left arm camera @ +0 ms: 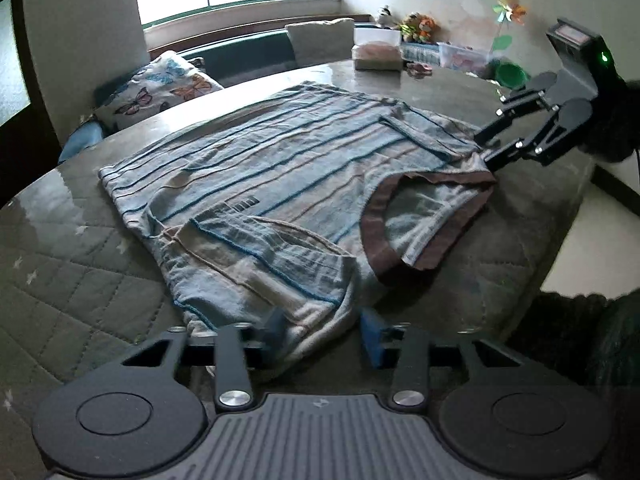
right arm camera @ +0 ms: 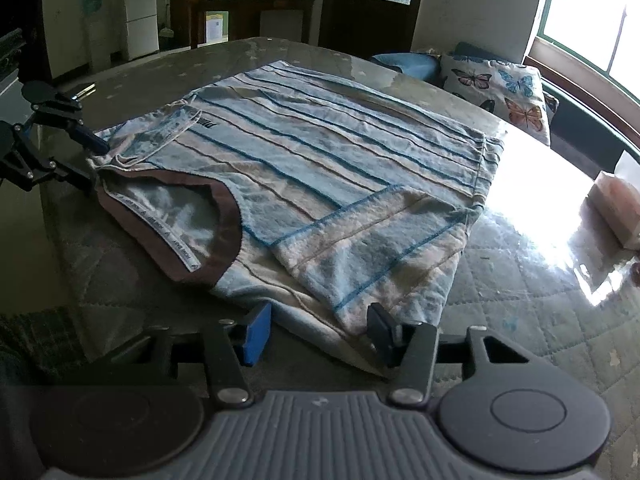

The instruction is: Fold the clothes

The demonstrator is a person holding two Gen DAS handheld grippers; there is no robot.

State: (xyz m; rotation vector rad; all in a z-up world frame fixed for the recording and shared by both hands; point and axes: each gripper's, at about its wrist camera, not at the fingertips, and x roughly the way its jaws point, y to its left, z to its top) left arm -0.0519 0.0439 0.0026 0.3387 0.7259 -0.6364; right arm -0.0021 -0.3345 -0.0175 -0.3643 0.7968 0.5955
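Pale blue striped shirt with brown neckband [left arm camera: 280,168] lies flat across centre of frame on grey quilted tabletop [left arm camera: 80,264], both sleeves folded inward. Left gripper [left arm camera: 320,334] at bottom centre of left wrist view, blue pads spread wide, folded sleeve edge lying between them, not pinched. Right gripper [right arm camera: 318,332] at bottom centre of right wrist view, likewise spread, shirt shoulder edge between pads. Butterfly-print pillow [right arm camera: 500,88] in upper right beyond tabletop.
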